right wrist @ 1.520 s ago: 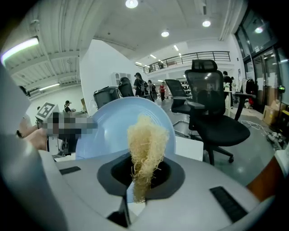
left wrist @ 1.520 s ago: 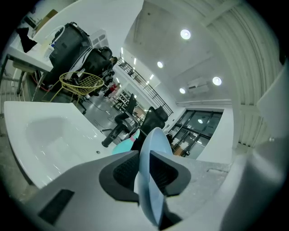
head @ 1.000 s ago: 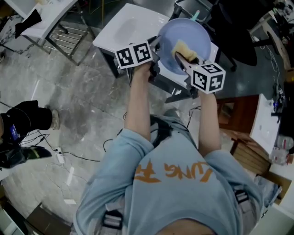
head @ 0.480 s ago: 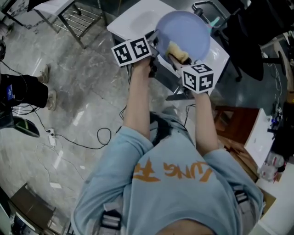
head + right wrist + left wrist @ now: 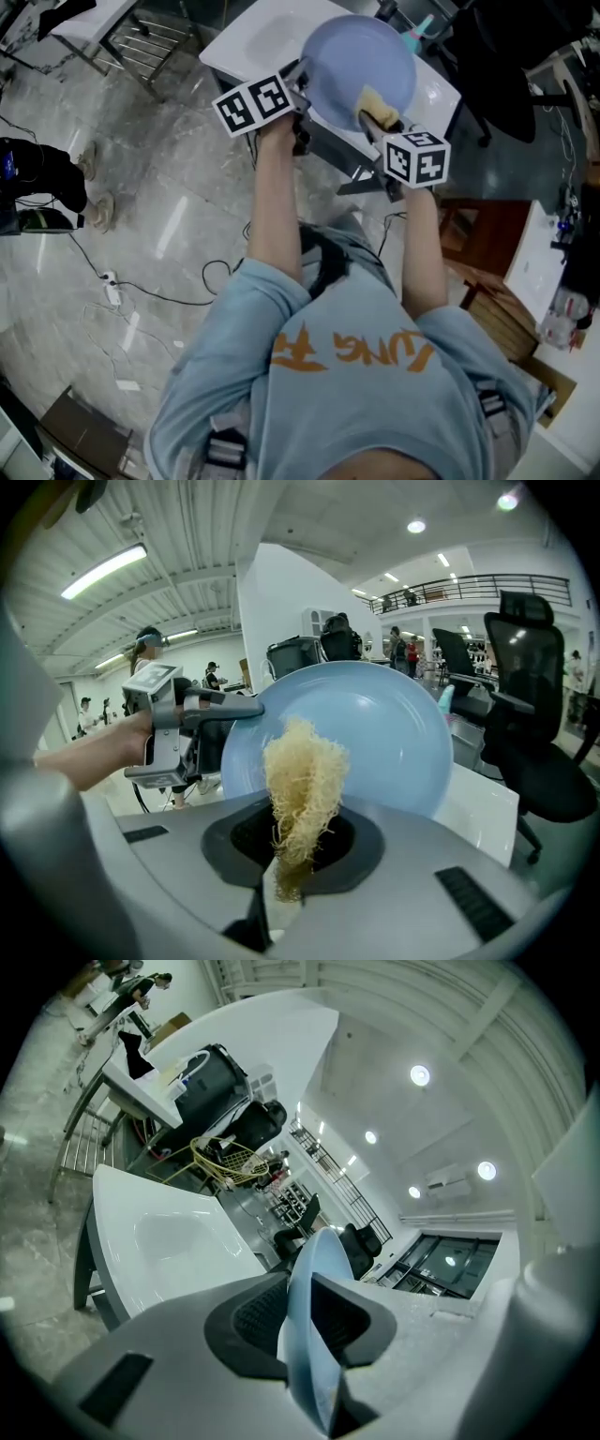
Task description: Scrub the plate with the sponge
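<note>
1. Left gripper (image 5: 302, 1314): the fingers stand a narrow gap apart and are clamped on the rim of the light blue plate (image 5: 309, 1274). The plate sits edge-on between the two dark pads.
2. From that grip the plate runs forward and upward, past the fingertips. It is held in the air, clear of the white bench (image 5: 246, 39).
3. The bench has a shallow basin and lies beyond and to the left of the left fingers in the left gripper view.
4. Right gripper (image 5: 298, 846): the fingers are closed on the lower end of the sponge (image 5: 302, 775), a pale yellow, fibrous piece. The sponge stands up out of the fingers and is pinched thin where they hold it.
5. In the right gripper view, the plate's hollow face is straight ahead of the right fingers and fills the space behind the sponge.
6. In the head view the sponge overlaps the lower right part of the plate's face, just beyond the right fingertips. It looks to be against the surface, but firm contact cannot be confirmed.
7. The left fingers hold the plate's rim on the side opposite the sponge.
8. A black office chair (image 5: 536, 714) stands behind the plate, to the right of the right fingers.
</note>
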The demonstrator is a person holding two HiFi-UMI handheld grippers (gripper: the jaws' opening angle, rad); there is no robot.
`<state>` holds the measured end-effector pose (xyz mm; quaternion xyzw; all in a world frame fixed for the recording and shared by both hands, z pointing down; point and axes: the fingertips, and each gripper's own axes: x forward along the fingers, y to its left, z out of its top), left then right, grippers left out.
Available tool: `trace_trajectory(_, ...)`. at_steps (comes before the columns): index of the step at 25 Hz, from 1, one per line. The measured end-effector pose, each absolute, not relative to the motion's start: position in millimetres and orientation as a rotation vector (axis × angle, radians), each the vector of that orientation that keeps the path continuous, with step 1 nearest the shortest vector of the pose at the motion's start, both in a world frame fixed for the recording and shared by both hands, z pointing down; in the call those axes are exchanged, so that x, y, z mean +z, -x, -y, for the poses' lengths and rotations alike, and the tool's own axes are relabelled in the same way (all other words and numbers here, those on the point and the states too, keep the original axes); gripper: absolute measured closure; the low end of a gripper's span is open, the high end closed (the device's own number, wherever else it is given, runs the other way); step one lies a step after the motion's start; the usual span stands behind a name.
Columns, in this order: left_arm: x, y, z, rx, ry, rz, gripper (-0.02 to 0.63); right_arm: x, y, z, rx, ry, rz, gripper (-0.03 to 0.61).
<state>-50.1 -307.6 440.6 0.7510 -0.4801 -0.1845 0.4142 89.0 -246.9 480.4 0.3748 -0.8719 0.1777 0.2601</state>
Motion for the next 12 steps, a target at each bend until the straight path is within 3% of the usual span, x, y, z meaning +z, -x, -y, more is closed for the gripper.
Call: trace_trajectory(12,445,0,317,-0.375,-1.940,1.124,0.551,476,-199,260,0.588,-1.442,2.186,0.543)
